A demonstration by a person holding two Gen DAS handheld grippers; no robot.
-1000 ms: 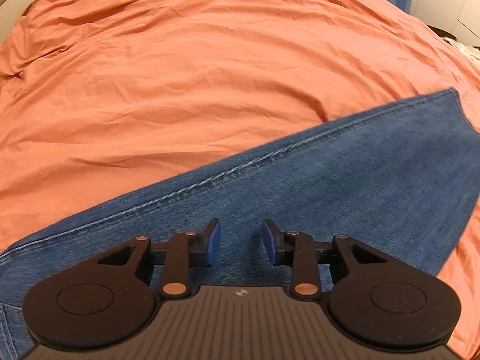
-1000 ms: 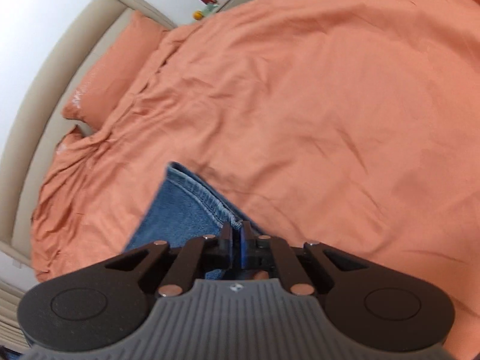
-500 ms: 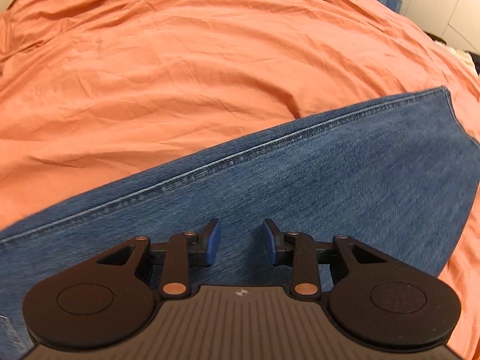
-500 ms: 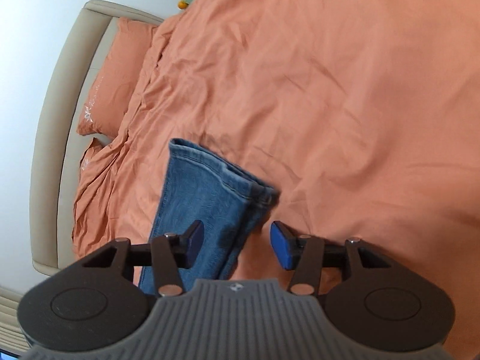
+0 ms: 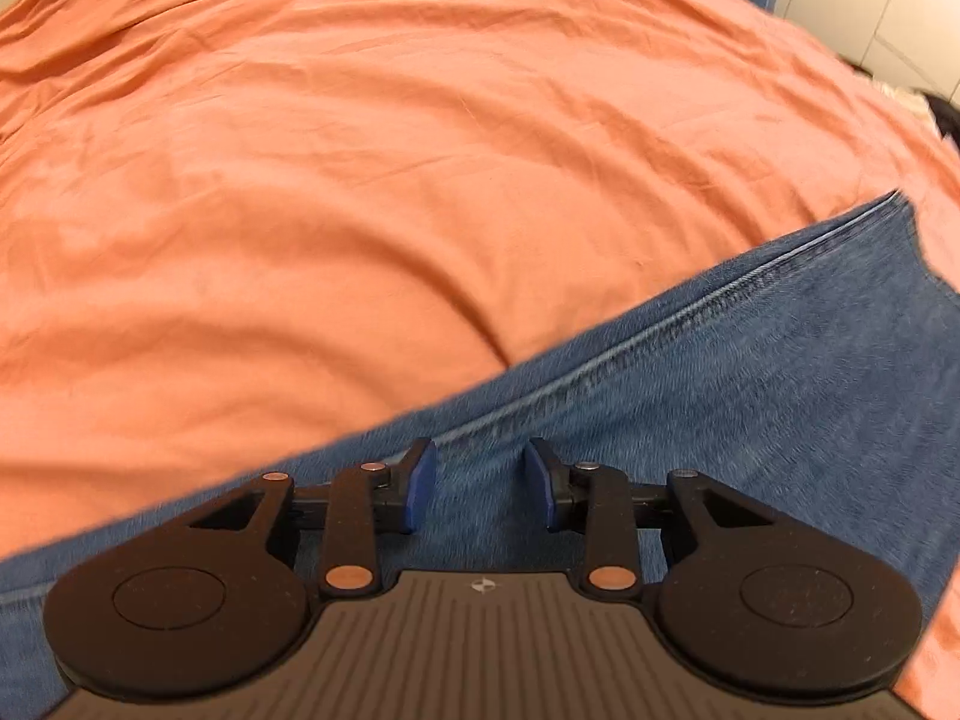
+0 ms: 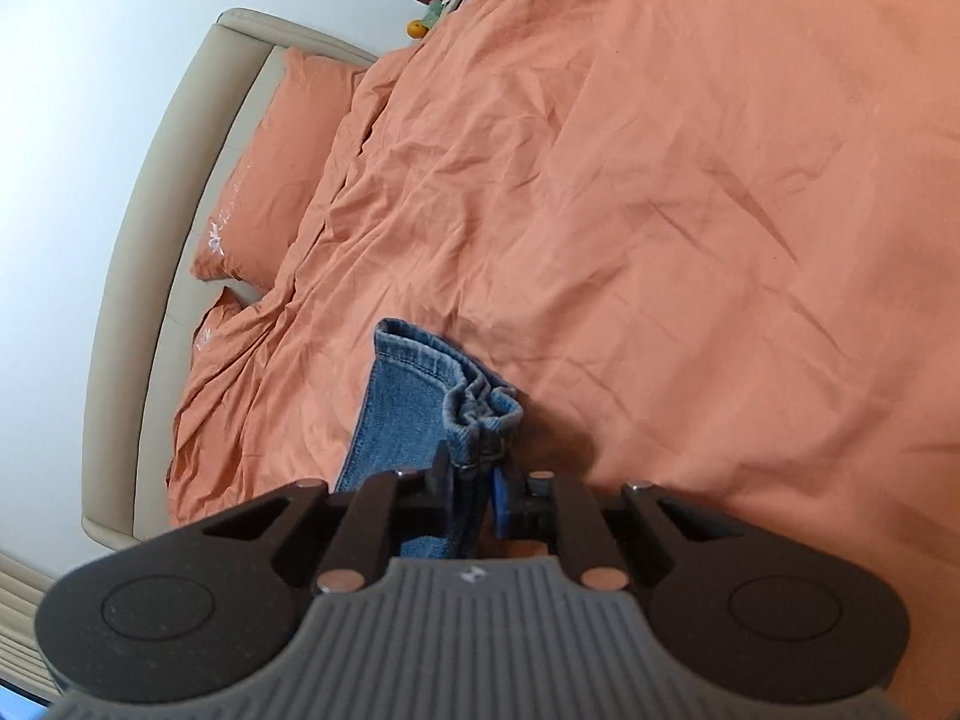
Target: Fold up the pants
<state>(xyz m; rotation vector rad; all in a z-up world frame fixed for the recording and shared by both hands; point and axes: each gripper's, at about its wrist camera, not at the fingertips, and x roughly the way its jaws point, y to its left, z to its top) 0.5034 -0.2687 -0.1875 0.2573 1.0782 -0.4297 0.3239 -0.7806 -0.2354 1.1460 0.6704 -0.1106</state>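
Blue denim pants (image 5: 750, 396) lie on the orange bed cover, a side seam running diagonally from lower left to upper right. My left gripper (image 5: 480, 483) hovers low over the denim just inside that seam. It is open, with nothing pinched between its blue pads. In the right wrist view a pant leg (image 6: 408, 402) reaches away from me and its hem (image 6: 480, 402) is bunched up. My right gripper (image 6: 474, 480) is closing on that bunched hem, and the pads press the denim between them.
The orange duvet (image 5: 360, 180) covers the whole bed, wrinkled. An orange pillow (image 6: 282, 162) leans on the beige headboard (image 6: 156, 192) at the left. A bedside table with small items (image 6: 426, 6) stands beyond the bed. White cupboard fronts (image 5: 870, 0) show past the bed's far right.
My right gripper opened, letting the hem drop, then closed again on the bunched hem. My left gripper sank and slid across the denim, so the side seam is now close to its fingertips.
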